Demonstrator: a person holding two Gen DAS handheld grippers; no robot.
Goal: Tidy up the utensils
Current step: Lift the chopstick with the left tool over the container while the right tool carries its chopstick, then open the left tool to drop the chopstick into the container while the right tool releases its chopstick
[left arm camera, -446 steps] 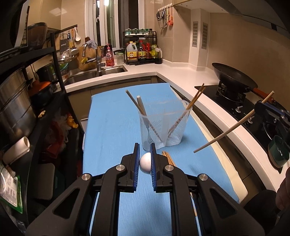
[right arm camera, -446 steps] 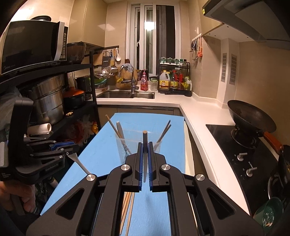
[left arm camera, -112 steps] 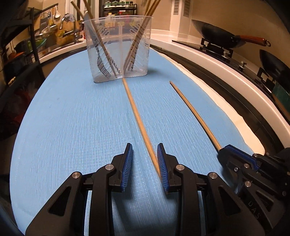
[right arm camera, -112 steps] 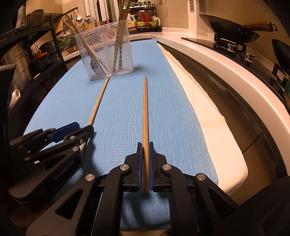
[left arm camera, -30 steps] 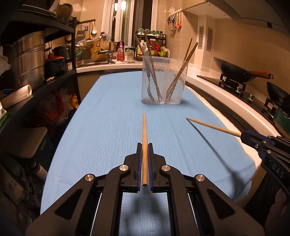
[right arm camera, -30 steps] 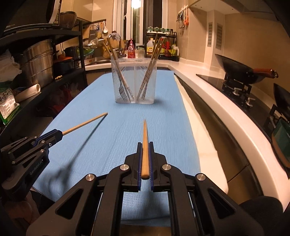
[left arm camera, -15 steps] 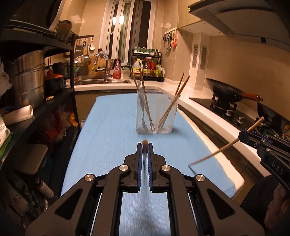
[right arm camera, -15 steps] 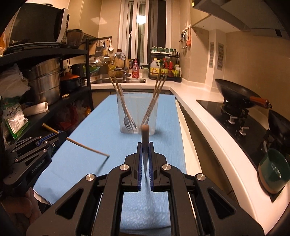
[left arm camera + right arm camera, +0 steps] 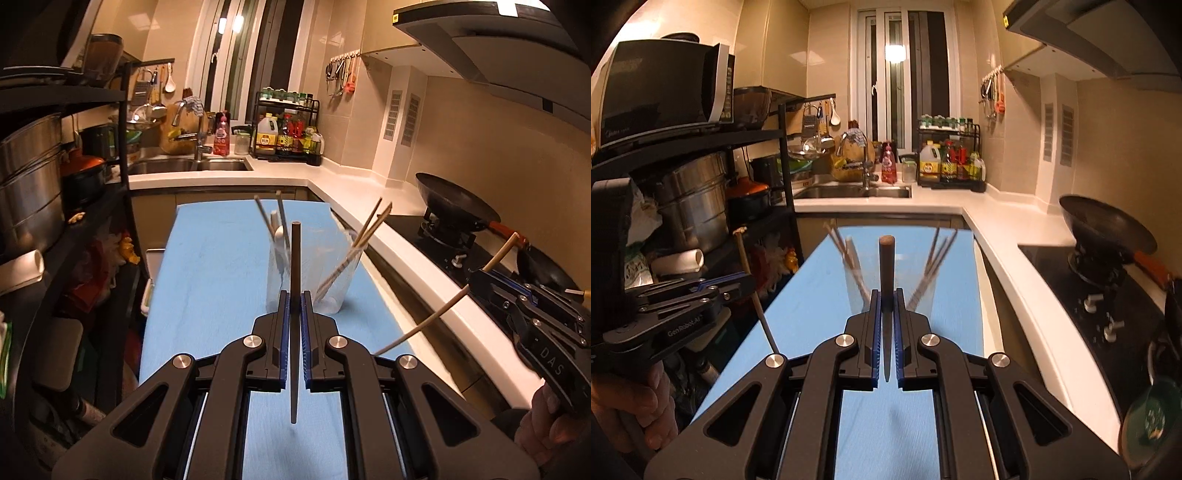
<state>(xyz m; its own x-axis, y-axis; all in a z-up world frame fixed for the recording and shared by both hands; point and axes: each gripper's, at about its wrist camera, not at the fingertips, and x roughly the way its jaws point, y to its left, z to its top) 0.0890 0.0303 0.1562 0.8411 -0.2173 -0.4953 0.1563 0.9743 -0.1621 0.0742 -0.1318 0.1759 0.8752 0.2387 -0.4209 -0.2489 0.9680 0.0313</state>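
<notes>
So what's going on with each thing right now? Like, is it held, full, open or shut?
Left gripper: shut on a chopstick.
Left chopstick: held upright, off the mat.
Right gripper: shut on a chopstick.
Right chopstick: held upright, off the mat.
Clear cup: standing on the blue mat, chopsticks leaning inside.
Wok: sitting on the stove.

Blue mat (image 9: 207,280) covers narrow table; clear utensil cup (image 9: 332,291) stands on it, far end.

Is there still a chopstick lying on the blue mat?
No, the blue mat holds only the clear holder; each gripper's jaws clamp a raised chopstick.
</notes>
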